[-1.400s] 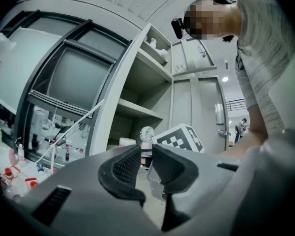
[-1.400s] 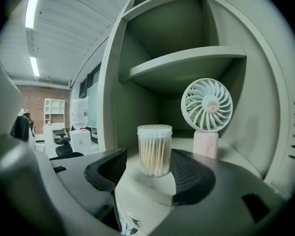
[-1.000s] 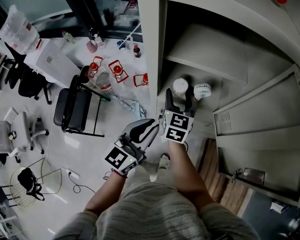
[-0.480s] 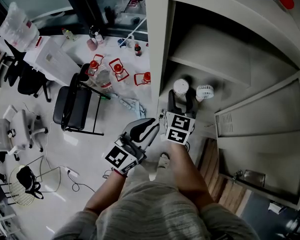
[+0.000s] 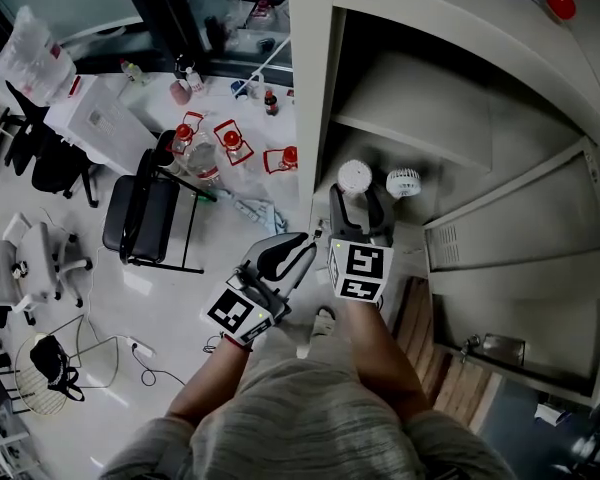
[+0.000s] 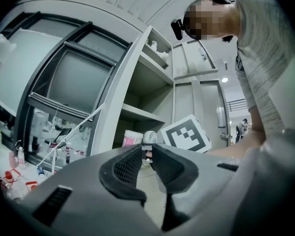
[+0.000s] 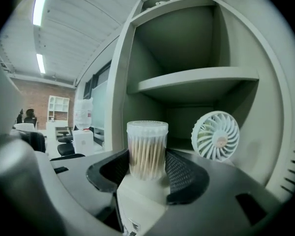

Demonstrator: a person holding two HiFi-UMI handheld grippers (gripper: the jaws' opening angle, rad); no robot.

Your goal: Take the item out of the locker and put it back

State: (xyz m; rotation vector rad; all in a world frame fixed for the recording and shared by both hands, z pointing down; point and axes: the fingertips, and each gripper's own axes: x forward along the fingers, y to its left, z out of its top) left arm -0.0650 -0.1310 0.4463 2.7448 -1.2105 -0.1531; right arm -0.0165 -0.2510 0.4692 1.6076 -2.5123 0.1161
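Right gripper (image 7: 147, 168) jaws, just closed in a little, are pressed on both sides of the cotton-swab jar (image 7: 147, 146). The jar is held upright just left of the small fan (image 7: 215, 135), inside the locker (image 7: 196, 77). It is gripped low, likely to be drawn out untipped. Left gripper (image 6: 148, 154) jaws are set nearly together and empty, well apart from the fan and outside, presumably to leave the opening free.

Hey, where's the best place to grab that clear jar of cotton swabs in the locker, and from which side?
Take the cotton swab jar by its straight round wall, about mid-height below the lid, coming level through the open front of the locker. It stands upright, and the fan beside it leaves its sides free. The right gripper has just been closing its jaws there.
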